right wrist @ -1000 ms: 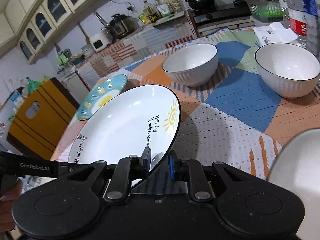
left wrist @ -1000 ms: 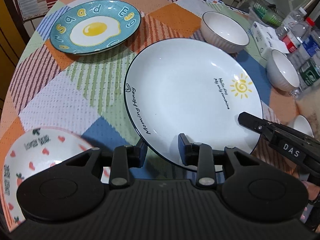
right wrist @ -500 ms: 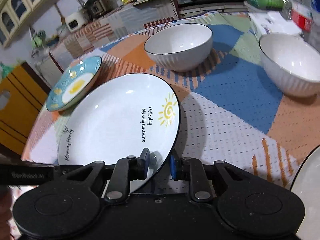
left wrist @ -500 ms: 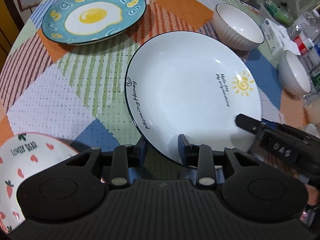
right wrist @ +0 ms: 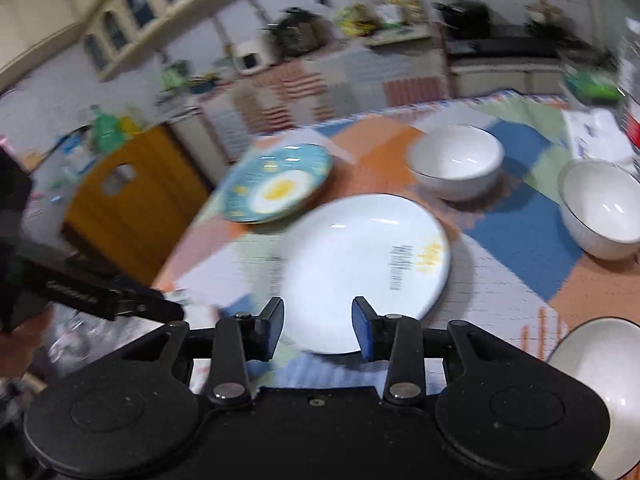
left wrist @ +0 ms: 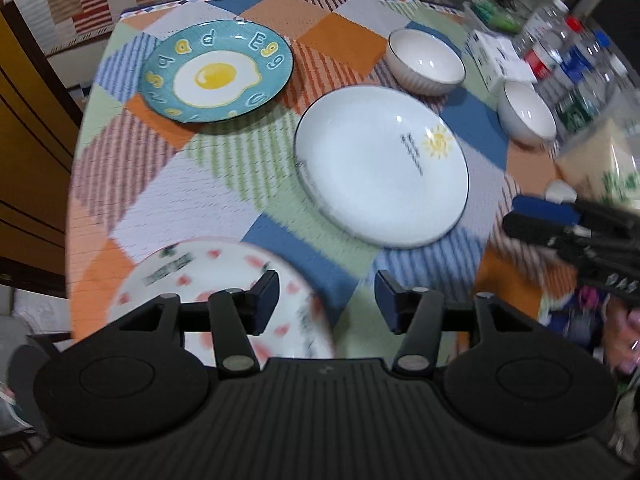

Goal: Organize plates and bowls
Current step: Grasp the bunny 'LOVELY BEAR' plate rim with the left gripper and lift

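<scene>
Patchwork tablecloth [left wrist: 208, 184] in orange, blue, green and striped squares covered the table, with kitchen counters blurred behind it. Your white sun plate [left wrist: 382, 166] lay flat near the middle of that cloth, gripped by nothing. Your left gripper [left wrist: 326, 304] hovered on its near side, jaws spread wide and empty, the plate's near rim lying just beyond the gap between them. Your right gripper [right wrist: 318, 326] also stood with its jaws apart and empty, and in the right wrist view the plate's near edge [right wrist: 362, 272] showed between and just past its blue pads; whether they touched it could not be told through the blur. Under your left gripper's left finger sat the white plate with red hearts [left wrist: 224, 288], close to the table's near edge. The teal egg plate [left wrist: 218, 76] rested well apart from the sun plate, toward the far left. Two white ribbed bowls [left wrist: 426, 60] [left wrist: 526, 114] stood beyond the sun plate on the right, and a third white bowl [right wrist: 600, 376] showed at the right wrist view's lower right. Water bottles [left wrist: 568, 52] and a white box [left wrist: 500, 58] crowded the far right edge.
</scene>
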Motion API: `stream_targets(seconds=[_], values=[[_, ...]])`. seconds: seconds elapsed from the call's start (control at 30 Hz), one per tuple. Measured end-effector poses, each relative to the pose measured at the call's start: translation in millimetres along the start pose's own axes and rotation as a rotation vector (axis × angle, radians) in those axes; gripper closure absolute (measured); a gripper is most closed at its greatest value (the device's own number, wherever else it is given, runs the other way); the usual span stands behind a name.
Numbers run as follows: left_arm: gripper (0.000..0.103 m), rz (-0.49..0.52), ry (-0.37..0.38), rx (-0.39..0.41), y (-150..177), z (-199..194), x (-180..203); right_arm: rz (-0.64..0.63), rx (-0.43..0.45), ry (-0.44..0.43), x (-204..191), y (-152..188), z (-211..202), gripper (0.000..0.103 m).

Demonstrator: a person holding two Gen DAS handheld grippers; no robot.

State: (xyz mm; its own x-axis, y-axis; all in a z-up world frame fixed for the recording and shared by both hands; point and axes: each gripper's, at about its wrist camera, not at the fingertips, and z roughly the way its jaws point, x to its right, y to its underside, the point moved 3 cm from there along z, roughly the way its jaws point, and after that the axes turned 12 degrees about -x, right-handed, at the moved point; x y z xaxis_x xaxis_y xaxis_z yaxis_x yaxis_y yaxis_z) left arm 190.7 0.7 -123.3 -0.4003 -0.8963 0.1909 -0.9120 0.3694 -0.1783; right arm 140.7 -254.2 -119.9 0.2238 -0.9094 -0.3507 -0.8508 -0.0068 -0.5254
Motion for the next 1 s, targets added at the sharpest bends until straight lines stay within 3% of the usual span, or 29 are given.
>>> stream_targets(seconds=[0.27, 0.47, 0.6, 0.7, 0.83, 0.9, 1.0], values=[[0.037, 0.064, -0.059, 0.024, 47, -36, -39, -0.244, 0.0, -0.102, -66, 9, -19, 0.042], [0.032, 0.096, -0.103, 0.06, 67, -41, -74, -0.42, 0.007, -0.141, -112, 20, -6, 0.028], [0.026, 0.107, -0.078, 0.167, 74, -45, -92, -0.483, 0.145, -0.092, -123, 35, 11, 0.028], [0.022, 0.137, -0.095, 0.203, 76, -42, -97, -0.436, 0.08, -0.075, -120, 36, 38, 0.028], [0.022, 0.218, -0.078, 0.149, 78, -24, -101, -0.286, -0.003, -0.111, -104, 37, 64, 0.034], [0.022, 0.211, -0.097, 0.152, 79, -16, -105, -0.224, -0.036, -0.134, -97, 39, 71, 0.038], [0.022, 0.159, -0.056, 0.115, 76, -2, -116, -0.138, -0.102, -0.158, -89, 45, 85, 0.039]])
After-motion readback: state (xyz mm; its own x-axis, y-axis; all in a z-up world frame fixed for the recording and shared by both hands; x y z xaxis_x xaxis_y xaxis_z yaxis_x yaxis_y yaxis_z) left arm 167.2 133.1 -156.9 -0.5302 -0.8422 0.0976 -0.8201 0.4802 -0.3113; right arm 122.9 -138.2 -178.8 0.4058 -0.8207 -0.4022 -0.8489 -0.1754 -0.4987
